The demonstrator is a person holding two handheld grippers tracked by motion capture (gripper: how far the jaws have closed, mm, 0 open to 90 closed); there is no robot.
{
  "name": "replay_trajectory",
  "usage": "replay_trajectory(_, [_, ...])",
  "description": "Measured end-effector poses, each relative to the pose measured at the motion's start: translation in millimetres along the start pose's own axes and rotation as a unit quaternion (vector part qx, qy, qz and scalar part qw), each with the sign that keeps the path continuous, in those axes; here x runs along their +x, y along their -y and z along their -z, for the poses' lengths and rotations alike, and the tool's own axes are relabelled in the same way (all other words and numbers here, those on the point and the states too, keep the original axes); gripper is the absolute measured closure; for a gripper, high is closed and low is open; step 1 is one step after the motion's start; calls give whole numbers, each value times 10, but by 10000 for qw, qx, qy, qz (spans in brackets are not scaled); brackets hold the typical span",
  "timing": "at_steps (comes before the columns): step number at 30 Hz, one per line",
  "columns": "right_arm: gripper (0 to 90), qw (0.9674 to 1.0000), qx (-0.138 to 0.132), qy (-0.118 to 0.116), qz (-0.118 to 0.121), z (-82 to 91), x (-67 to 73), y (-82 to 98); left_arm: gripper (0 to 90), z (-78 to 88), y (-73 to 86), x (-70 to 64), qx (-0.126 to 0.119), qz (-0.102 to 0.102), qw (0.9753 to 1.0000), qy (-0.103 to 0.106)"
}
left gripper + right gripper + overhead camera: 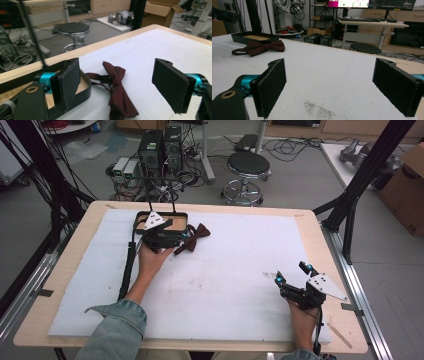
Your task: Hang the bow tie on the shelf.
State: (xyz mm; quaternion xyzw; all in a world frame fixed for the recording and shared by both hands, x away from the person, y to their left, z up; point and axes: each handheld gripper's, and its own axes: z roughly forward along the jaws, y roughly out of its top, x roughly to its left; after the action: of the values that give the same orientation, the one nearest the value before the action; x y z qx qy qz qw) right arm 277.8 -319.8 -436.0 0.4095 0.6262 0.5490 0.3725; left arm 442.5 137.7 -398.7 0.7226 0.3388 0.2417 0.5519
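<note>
A dark maroon bow tie [194, 236] lies on the white foam mat, just right of a shallow black tray [176, 214] with a wooden floor. My left gripper [181, 240] is open at the tray's front right corner. In the left gripper view its pads straddle the bow tie [117, 92] without touching it, and the left pad sits over the tray's rim [83, 91]. My right gripper [292, 273] stands open near the mat's front right with nothing between its pads. The right gripper view [334, 85] has the bow tie [263, 47] and the tray [254, 37] far off.
The white foam mat [230, 270] covers most of the wooden table [320, 240]. A thin black stand [173, 195] rises behind the tray. A round stool [248, 165] and computer cases [160, 147] stand on the floor beyond the far edge. Black frame posts [367, 170] flank the table.
</note>
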Motion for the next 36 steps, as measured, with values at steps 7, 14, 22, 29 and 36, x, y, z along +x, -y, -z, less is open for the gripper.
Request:
replay_trajectory(7, [108, 10000, 8, -31, -26, -4, -2, 2, 271, -319, -11, -121, 273, -269, 9992, 142])
replay_trajectory(14, [108, 10000, 8, -44, -16, -8, -5, 3, 338, -509, 134, -148, 612, -462, 9970, -44])
replay_trajectory(22, [108, 10000, 10, -60, -31, -14, -6, 3, 359, -610, 260, -129, 882, -569, 9942, -224])
replay_trajectory(29, [108, 10000, 20, -49, -29, -17, -5, 3, 413, -652, 304, -152, 1015, -735, 9918, -258])
replay_trajectory(36, [108, 10000, 25, -53, -30, -17, -4, 3, 483, -674, 316, -188, 1131, -899, 9890, -312])
